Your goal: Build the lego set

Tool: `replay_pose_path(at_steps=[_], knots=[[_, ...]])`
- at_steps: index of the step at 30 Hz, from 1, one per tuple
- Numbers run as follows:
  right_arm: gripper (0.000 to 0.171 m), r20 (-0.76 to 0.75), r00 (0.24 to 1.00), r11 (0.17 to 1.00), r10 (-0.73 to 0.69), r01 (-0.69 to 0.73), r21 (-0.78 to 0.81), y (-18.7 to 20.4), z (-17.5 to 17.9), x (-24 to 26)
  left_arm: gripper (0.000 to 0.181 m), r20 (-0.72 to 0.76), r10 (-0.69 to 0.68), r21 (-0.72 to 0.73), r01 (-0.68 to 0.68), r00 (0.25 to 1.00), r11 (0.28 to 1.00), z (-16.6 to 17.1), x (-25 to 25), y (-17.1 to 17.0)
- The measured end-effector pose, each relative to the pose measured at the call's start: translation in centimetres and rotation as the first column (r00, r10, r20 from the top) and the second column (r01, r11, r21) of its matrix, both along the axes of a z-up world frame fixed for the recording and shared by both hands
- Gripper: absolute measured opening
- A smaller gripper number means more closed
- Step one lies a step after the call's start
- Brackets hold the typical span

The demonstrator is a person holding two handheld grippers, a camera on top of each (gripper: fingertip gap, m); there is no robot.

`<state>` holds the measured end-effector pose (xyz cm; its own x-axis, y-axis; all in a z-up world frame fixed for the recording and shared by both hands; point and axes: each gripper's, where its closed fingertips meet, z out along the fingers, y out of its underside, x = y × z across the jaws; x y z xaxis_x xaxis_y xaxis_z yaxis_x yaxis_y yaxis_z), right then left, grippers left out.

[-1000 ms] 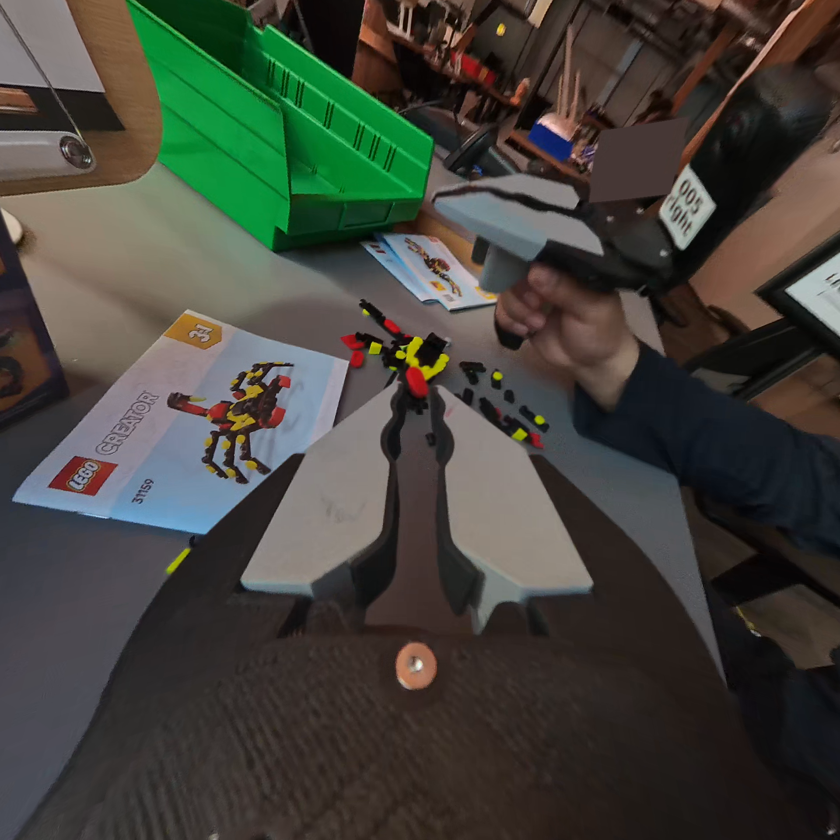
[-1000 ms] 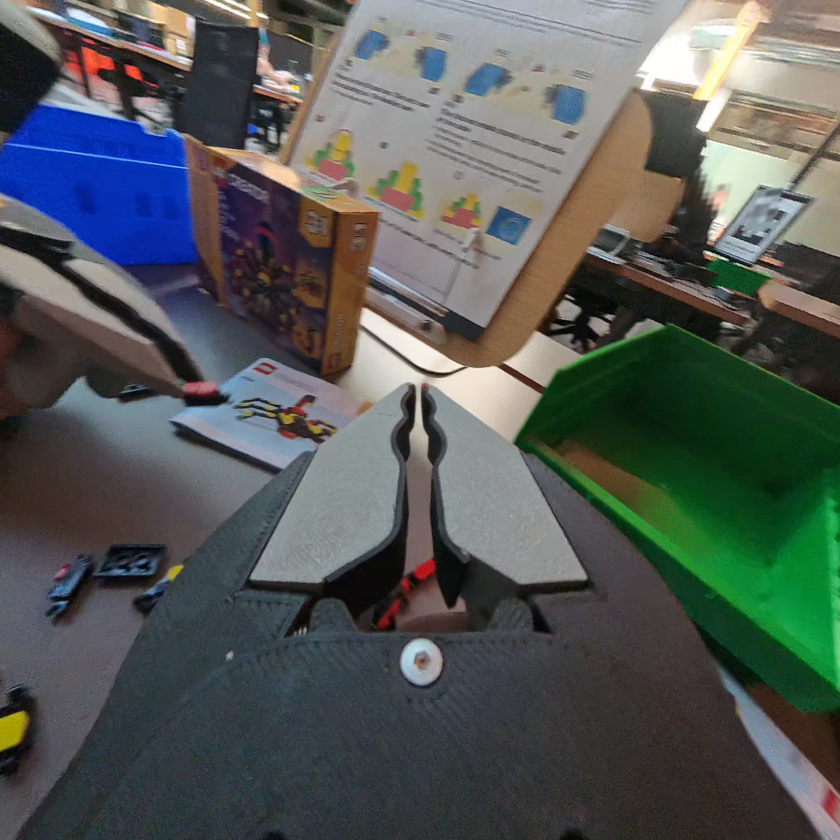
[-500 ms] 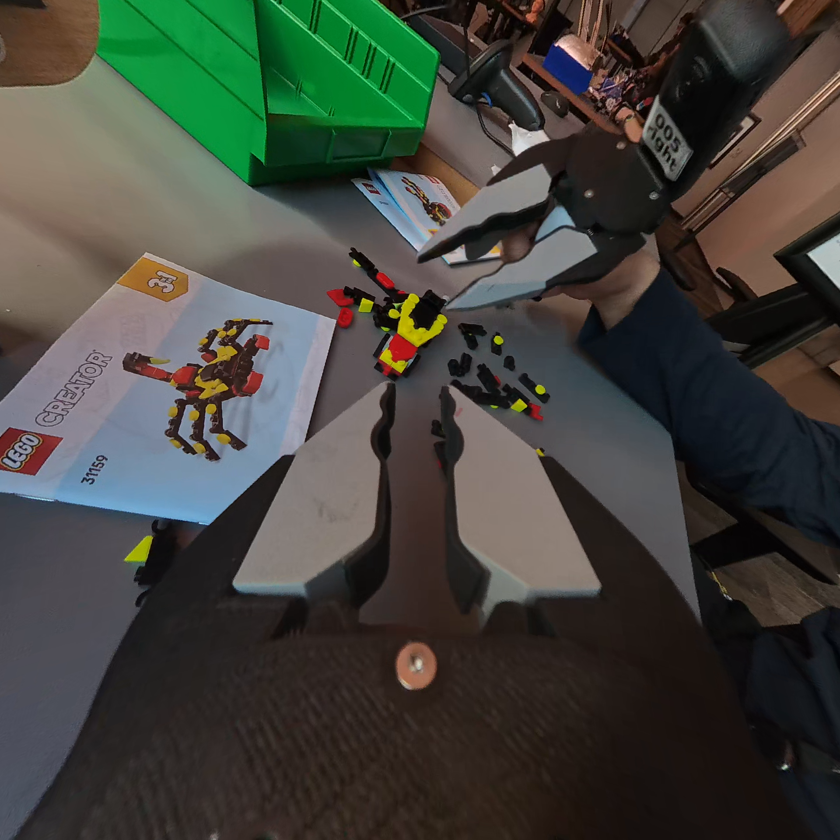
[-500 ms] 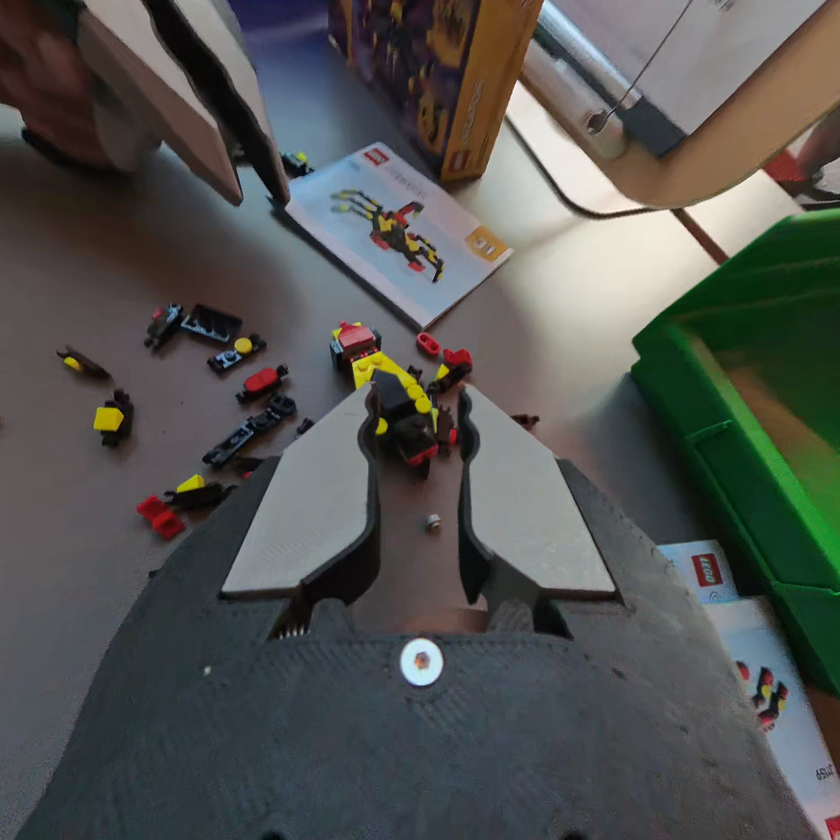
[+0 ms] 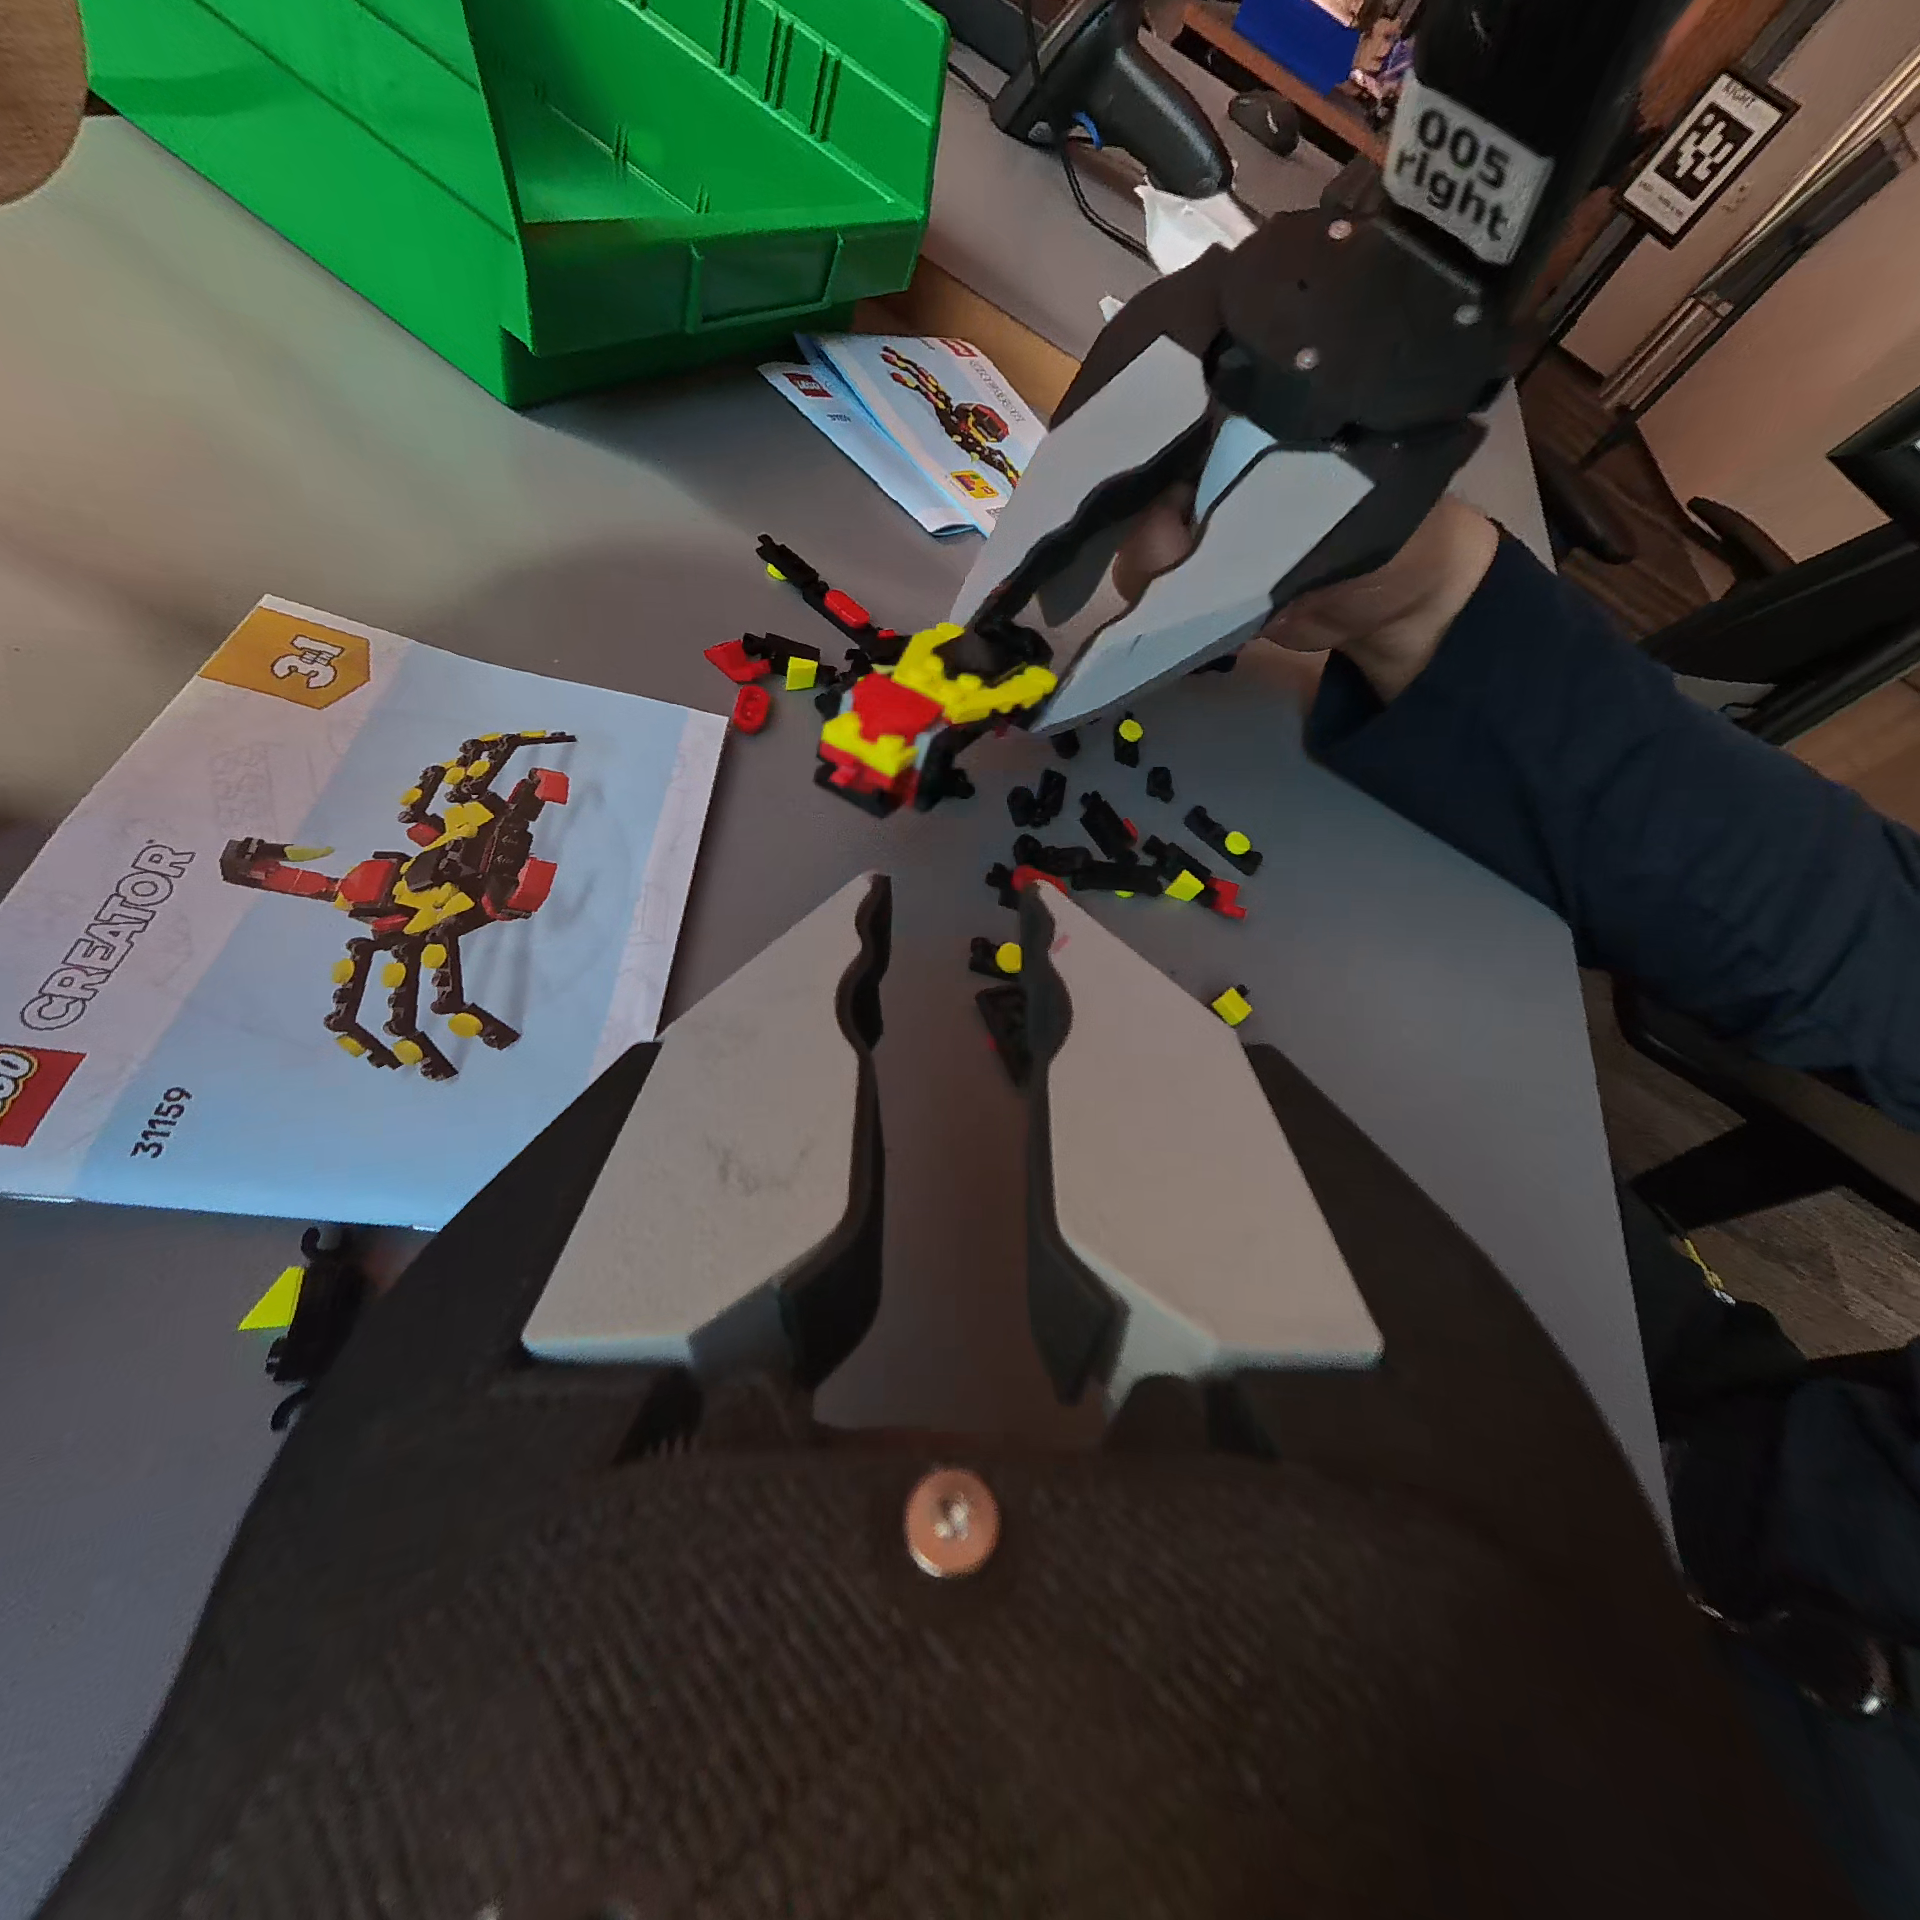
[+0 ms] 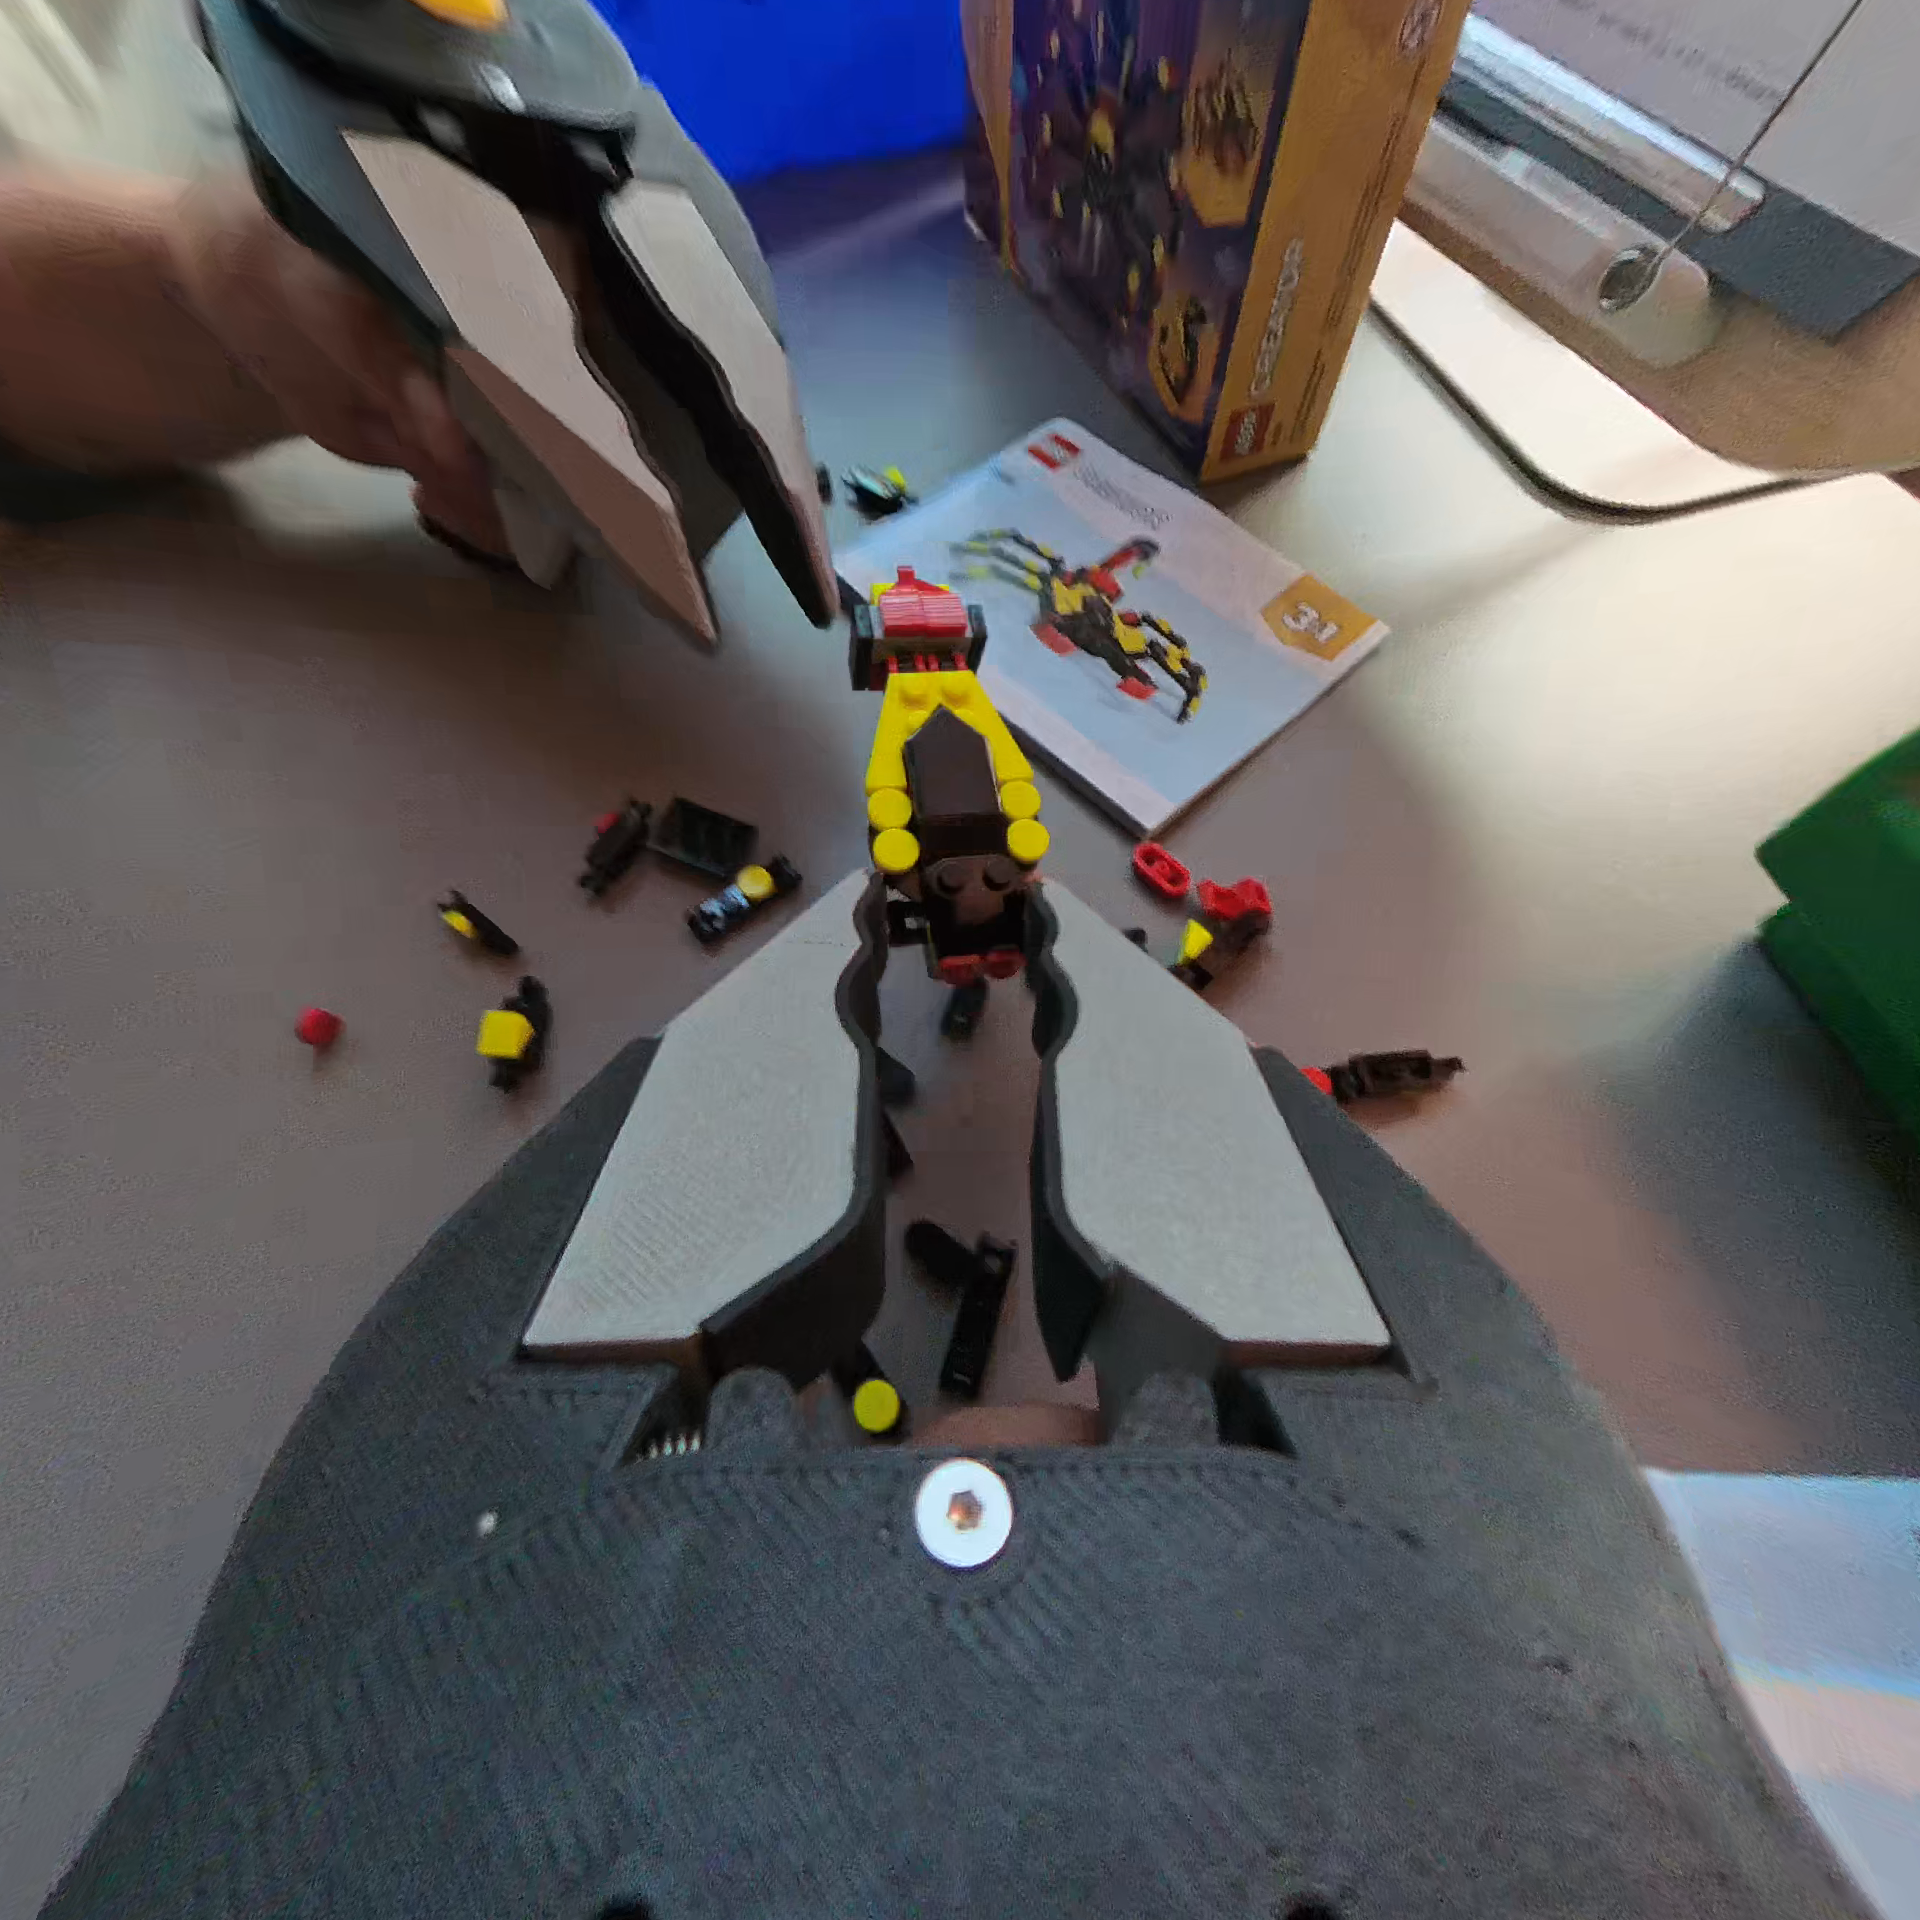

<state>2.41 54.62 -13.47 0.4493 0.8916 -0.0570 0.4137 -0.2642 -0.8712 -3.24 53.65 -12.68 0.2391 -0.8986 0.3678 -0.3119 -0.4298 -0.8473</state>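
Observation:
The partly built red, yellow and black lego model (image 6: pixel 951 790) sticks out forward from my right gripper (image 6: pixel 954 896), which is shut on its black end. In the left wrist view the model (image 5: pixel 914 717) hangs tilted just above the grey table, with the right gripper (image 5: pixel 1023 665) at its far end. My left gripper (image 5: pixel 951 902) is open and empty, a short way in front of the model; it also shows in the right wrist view (image 6: pixel 769 618). Loose black, red and yellow pieces (image 5: pixel 1122 862) lie scattered on the table (image 6: pixel 707 852).
An instruction booklet (image 5: pixel 343 914) lies left of the model, also seen in the right wrist view (image 6: pixel 1112 623). More booklets (image 5: pixel 914 426) lie by a green bin (image 5: pixel 582 177). The lego box (image 6: pixel 1195 208) stands behind. A person's sleeve (image 5: pixel 1662 831) crosses the table's right edge. My hands' fingertips stand some 7 centimeters from each other.
My right gripper swung down from looking across the room, opened, and closed on the model's black end. My left gripper opened and drew back from the model.

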Motion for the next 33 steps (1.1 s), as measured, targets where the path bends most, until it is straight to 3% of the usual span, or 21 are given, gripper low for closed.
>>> replay_pose_path(at_steps=[3, 8, 11, 14, 22, 24, 27, 31, 33], knots=[[0.023, -0.162, 0.983, 0.993, 0.082, -0.094, -0.067, -1.4, 1.7, -1.8, 0.026, 0.055, -0.009, 0.026, 0.007, 0.998, 1.0, 0.9, 0.3, -0.2], [0.023, -0.353, 0.915, 0.946, 0.198, -0.272, -0.174, -4.0, 3.0, -4.9, 0.029, 0.266, -0.11, 0.069, 0.095, 0.958, 0.993, 4.0, 1.2, -2.4], [0.023, -0.504, 0.829, 0.886, 0.242, -0.4, -0.234, -5.5, 4.4, -5.9, 0.034, 0.334, -0.214, 0.185, 0.159, 0.918, 0.97, 5.6, 1.4, -4.5], [0.023, -0.611, 0.755, 0.847, 0.239, -0.469, -0.249, -6.1, 5.9, -6.0, 0.044, 0.36, -0.241, 0.311, 0.128, 0.901, 0.942, 6.9, 1.4, -5.5], [0.023, -0.698, 0.676, 0.762, 0.237, -0.575, -0.298, -7.3, 6.6, -6.6, 0.024, 0.387, -0.293, 0.346, 0.157, 0.874, 0.925, 7.6, 0.8, -6.0], [0.024, -0.682, 0.701, 0.785, 0.207, -0.535, -0.312, -6.5, 6.4, -6.5, 0.023, 0.336, -0.267, 0.394, 0.122, 0.903, 0.911, 7.2, 0.8, -5.5], [0.029, -0.563, 0.818, 0.903, 0.115, -0.322, -0.284, -3.5, 4.9, -5.7, 0.023, 0.218, -0.102, 0.397, 0.008, 0.971, 0.918, 5.6, 0.6, -2.5], [0.037, -0.396, 0.918, 0.994, 0.025, -0.067, -0.092, -0.9, 4.2, -4.9, 0.022, 0.088, 0.003, 0.407, -0.038, 0.996, 0.912, 3.6, 0.4, -0.9], [0.039, -0.347, 0.937, 0.999, 0.05, -0.043, 0.027, -1.2, 4.6, -5.5, 0.022, 0.029, 0.014, 0.416, -0.025, 0.999, 0.909, 2.6, 0.6, -0.8]])
